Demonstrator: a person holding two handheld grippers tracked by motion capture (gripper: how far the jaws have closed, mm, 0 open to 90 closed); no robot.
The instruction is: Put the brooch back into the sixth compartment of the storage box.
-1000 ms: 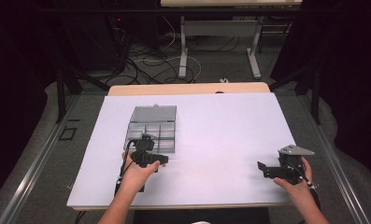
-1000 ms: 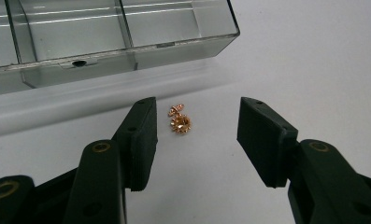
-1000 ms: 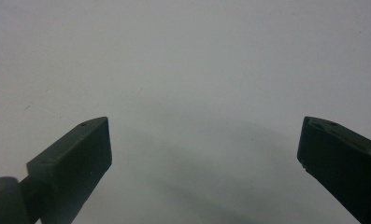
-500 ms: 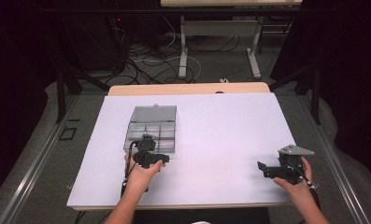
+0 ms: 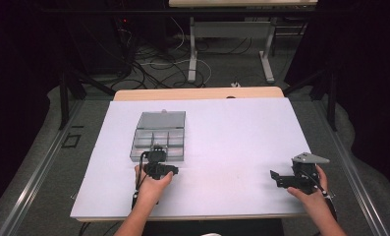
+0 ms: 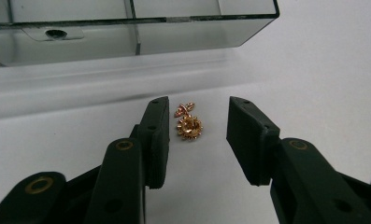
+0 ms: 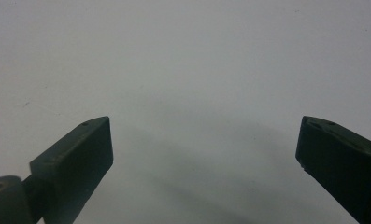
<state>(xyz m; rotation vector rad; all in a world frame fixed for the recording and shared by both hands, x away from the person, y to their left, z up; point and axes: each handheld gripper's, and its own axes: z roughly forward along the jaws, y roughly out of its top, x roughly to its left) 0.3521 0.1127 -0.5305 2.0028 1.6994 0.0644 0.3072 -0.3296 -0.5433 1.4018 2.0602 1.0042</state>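
Left gripper (image 6: 197,135) sits low over the white sheet with its jaws part-way apart, having just been closing; a small gold flower-shaped brooch (image 6: 189,125) lies on the sheet between them, nearer the left-hand jaw in the left gripper view, with a gap on both sides and neither pad on it. In the high view that gripper (image 5: 157,156) is at the near edge of a clear smoked-plastic compartment box (image 5: 158,135), so the brooch lies just in front of the box's near wall (image 6: 127,39), outside every compartment. Right gripper (image 7: 204,154) has its jaws wide apart with nothing between them, over bare sheet; in the high view it (image 5: 276,177) is held at the near right of the table, well apart from the box. White sheet (image 5: 232,142) covers nearly the whole tabletop, plain and matte with a few tiny specks; a strip of light wood table edge (image 5: 197,94) shows along the far side. Around the table, grey floor (image 5: 45,162) with dark metal rails left and right, loose cables (image 5: 158,64) on the floor at the far side, white legs of another table (image 5: 192,54) beyond, and a dark background. No readable writing or brand marks on the box, grippers or sheet.
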